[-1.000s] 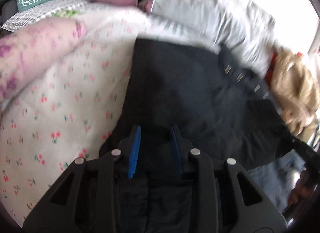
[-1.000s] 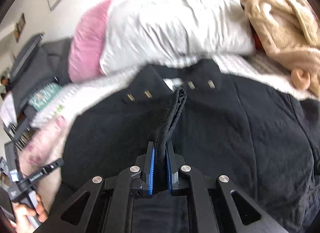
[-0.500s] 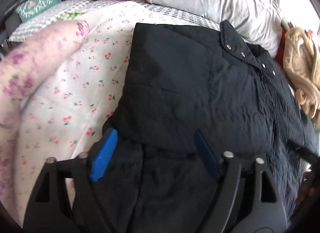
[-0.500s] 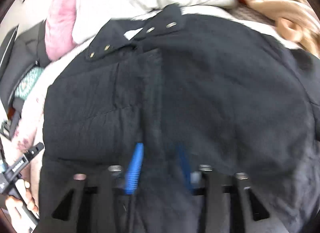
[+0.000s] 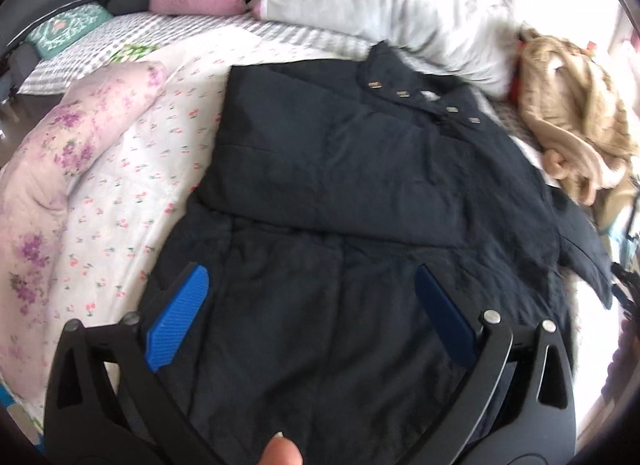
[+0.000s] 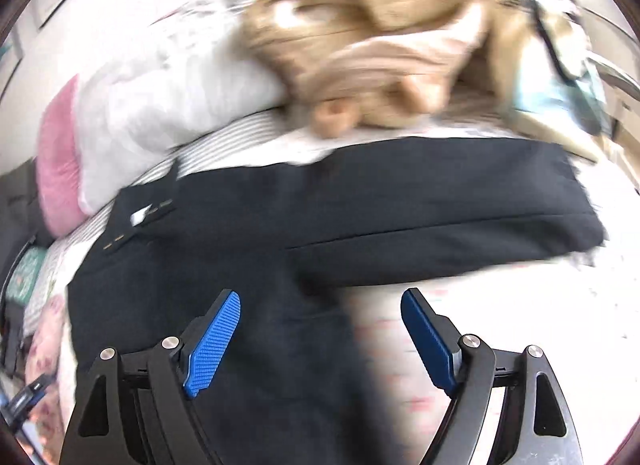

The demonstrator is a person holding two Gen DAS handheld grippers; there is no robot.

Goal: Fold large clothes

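Both sets of fingers had just been opening and stood wide and empty, the left gripper [image 5: 312,317] over the dark jacket [image 5: 360,193] on the bed [image 5: 120,201], the right gripper [image 6: 320,329] facing the outstretched sleeve [image 6: 460,217], which looked next for folding inward.

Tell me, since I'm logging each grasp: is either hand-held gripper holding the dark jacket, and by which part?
Nothing is held. The left hand-held gripper and right hand-held gripper have just opened above the dark jacket.
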